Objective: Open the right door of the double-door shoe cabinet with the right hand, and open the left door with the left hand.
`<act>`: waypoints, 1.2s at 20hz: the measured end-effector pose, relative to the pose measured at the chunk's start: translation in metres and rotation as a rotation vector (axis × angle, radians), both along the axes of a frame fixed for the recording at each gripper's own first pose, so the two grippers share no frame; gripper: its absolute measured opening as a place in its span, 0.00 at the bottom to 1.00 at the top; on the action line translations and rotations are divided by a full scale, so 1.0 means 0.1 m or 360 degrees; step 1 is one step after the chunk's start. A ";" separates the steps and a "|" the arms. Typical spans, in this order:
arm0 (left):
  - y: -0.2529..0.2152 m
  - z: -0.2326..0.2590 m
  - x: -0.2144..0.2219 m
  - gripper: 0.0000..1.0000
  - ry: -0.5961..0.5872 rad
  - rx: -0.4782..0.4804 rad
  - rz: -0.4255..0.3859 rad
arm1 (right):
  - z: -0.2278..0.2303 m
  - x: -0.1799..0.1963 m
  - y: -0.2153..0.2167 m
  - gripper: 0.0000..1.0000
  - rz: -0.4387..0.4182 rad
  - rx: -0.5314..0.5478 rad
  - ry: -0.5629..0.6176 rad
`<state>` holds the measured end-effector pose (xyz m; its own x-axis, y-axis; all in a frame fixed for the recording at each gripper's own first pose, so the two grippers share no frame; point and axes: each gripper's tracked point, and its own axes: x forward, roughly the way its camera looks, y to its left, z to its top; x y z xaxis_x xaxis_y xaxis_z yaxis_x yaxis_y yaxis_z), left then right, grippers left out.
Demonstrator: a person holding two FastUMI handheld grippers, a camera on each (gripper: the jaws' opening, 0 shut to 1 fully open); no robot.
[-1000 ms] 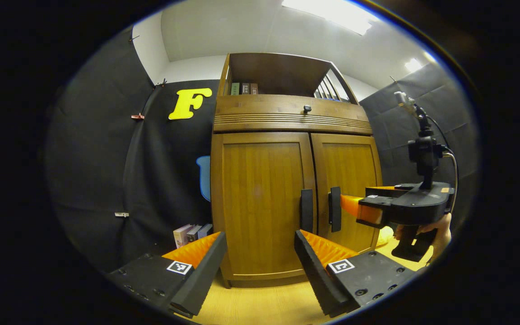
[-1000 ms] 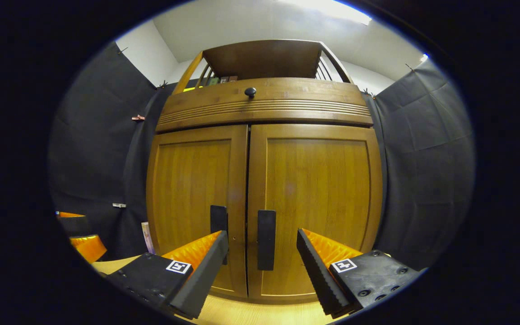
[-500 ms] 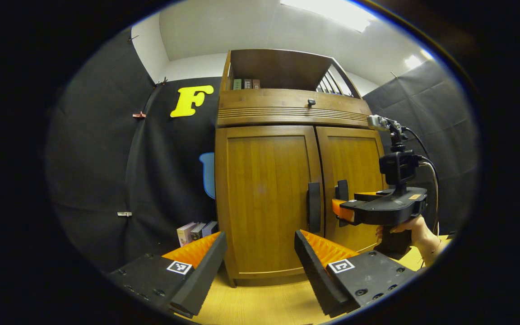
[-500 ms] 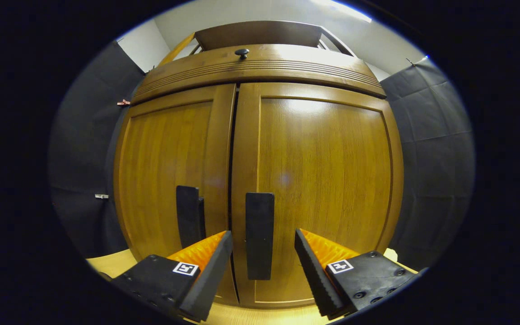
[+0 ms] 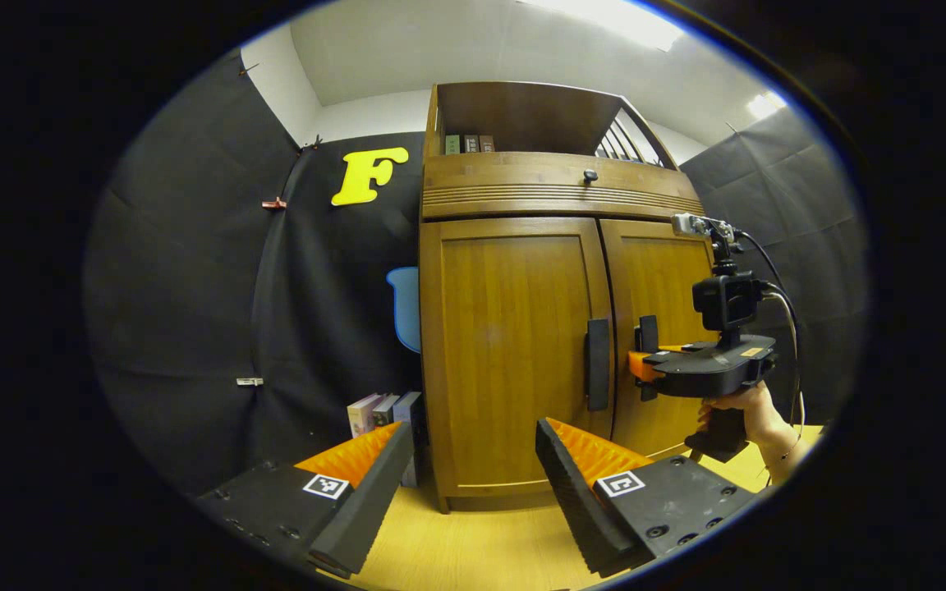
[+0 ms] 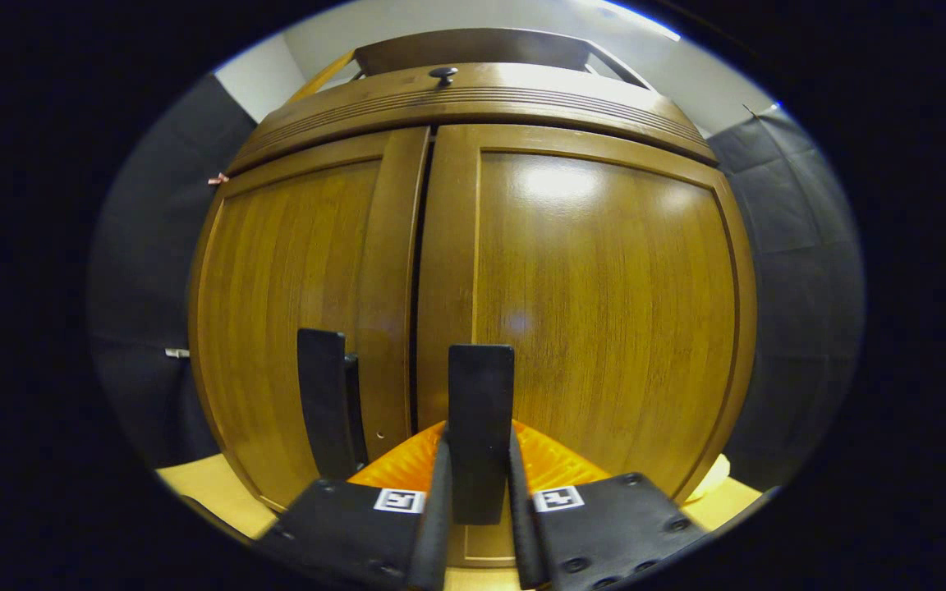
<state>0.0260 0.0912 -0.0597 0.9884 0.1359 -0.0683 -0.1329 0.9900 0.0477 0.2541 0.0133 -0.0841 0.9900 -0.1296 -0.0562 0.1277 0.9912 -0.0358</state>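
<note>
at lower centre of the right gripper view, the right hand-held gripper (image 6: 477, 480) clamps the right door's stiff black handle (image 6: 479, 410); the left hand-held gripper (image 5: 473, 468) gapes apart.

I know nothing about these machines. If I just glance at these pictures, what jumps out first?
The tall wooden cabinet against the black cloth wall, both doors closed. In the right gripper view, the right claw has pinched the black handle of the right door. In the left gripper view, the left claw gapes wide open, low and short of the left door.
</note>
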 end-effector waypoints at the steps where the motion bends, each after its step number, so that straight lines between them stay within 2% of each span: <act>1: 0.00 0.01 -0.04 0.94 0.0003 0.0006 0.0012 | -0.02 0.00 0.00 0.34 0.0004 0.0012 0.0017; 3: 0.01 0.04 -0.12 0.94 0.0001 0.0007 0.0036 | -0.02 -0.08 0.01 0.26 0.0044 0.0025 0.0053; 7: 0.00 0.15 -0.28 0.94 -0.0003 0.0051 0.0118 | 0.06 -0.46 -0.02 0.26 0.0105 0.0016 0.0050; 8: -0.05 0.18 -0.31 0.94 -0.0007 0.0057 0.0122 | 0.08 -0.55 -0.03 0.30 0.0121 0.0009 0.0054; 11: -0.27 0.19 -0.38 0.94 -0.0005 0.0035 0.0083 | 0.12 -0.85 -0.08 0.30 0.0185 0.0005 0.0074; 12: -0.34 0.19 -0.39 0.94 -0.0003 0.0024 0.0072 | 0.14 -0.93 -0.11 0.26 0.0211 0.0008 0.0072; 13: -0.39 0.19 -0.40 0.94 -0.0003 0.0015 0.0063 | 0.16 -1.01 -0.14 0.30 0.0234 0.0020 0.0077; 16: -0.52 0.20 -0.43 0.94 0.0002 0.0000 0.0053 | 0.20 -1.25 -0.24 0.30 0.0270 0.0062 0.0083; 17: -0.56 0.21 -0.44 0.94 0.0001 -0.0002 0.0050 | 0.24 -1.32 -0.26 0.30 0.0276 0.0067 0.0079; 18: -0.59 0.22 -0.44 0.94 -0.0005 -0.0006 0.0047 | 0.25 -1.38 -0.30 0.26 0.0278 0.0068 0.0078; 19: -0.62 0.23 -0.45 0.94 -0.0009 -0.0011 0.0043 | 0.26 -1.43 -0.36 0.30 0.0282 0.0065 0.0078; 22: -0.72 0.22 -0.44 0.94 -0.0010 -0.0037 0.0009 | 0.30 -1.61 -0.46 0.30 0.0278 0.0052 0.0090; 23: -0.75 0.20 -0.44 0.94 -0.0004 -0.0048 -0.0006 | 0.30 -1.67 -0.51 0.34 0.0269 0.0046 0.0093; 24: -0.79 0.19 -0.44 0.94 0.0002 -0.0058 -0.0021 | 0.32 -1.72 -0.56 0.30 0.0258 0.0042 0.0092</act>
<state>-0.0178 0.0126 -0.0408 0.9900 0.1200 -0.0745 -0.1195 0.9928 0.0120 0.0823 -0.0431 -0.0524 0.9928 0.0337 -0.1151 -0.0353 0.9993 -0.0119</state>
